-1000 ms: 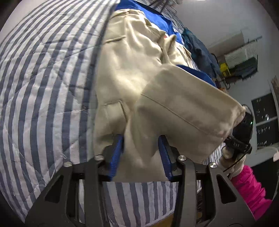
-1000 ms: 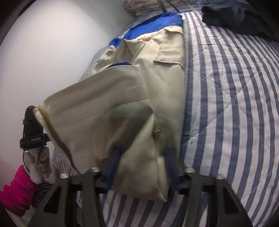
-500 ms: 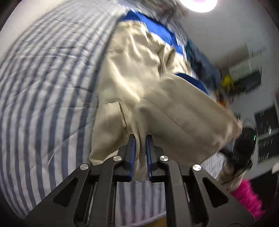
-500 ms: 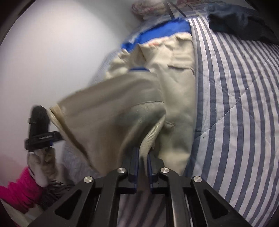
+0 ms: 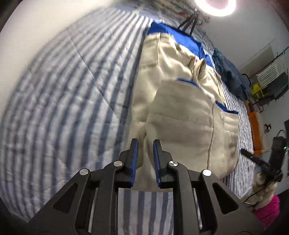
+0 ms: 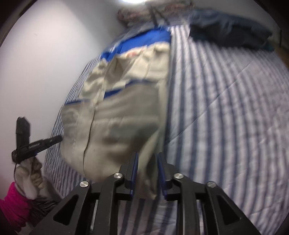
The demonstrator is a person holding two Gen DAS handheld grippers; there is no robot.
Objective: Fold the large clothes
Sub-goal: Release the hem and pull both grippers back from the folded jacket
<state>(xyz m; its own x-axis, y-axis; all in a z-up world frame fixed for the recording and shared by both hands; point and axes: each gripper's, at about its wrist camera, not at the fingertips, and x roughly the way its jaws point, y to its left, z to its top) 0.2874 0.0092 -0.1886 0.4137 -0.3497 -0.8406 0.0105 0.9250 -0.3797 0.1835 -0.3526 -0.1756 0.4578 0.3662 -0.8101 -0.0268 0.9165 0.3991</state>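
I saw a bed under a quilted blue-and-white striped cover, set against a plain white wall. A round ceiling lamp glared overhead. A dark blue bundle of cloth lay at the far end, and a cluttered wire rack stood beyond.

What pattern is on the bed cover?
Blue and white stripes on the bed cover, clearest in the left wrist view.

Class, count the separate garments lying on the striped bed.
2: the beige-and-blue jacket near the bed's wall side, and a dark blue garment at the far end. Others may be hidden.
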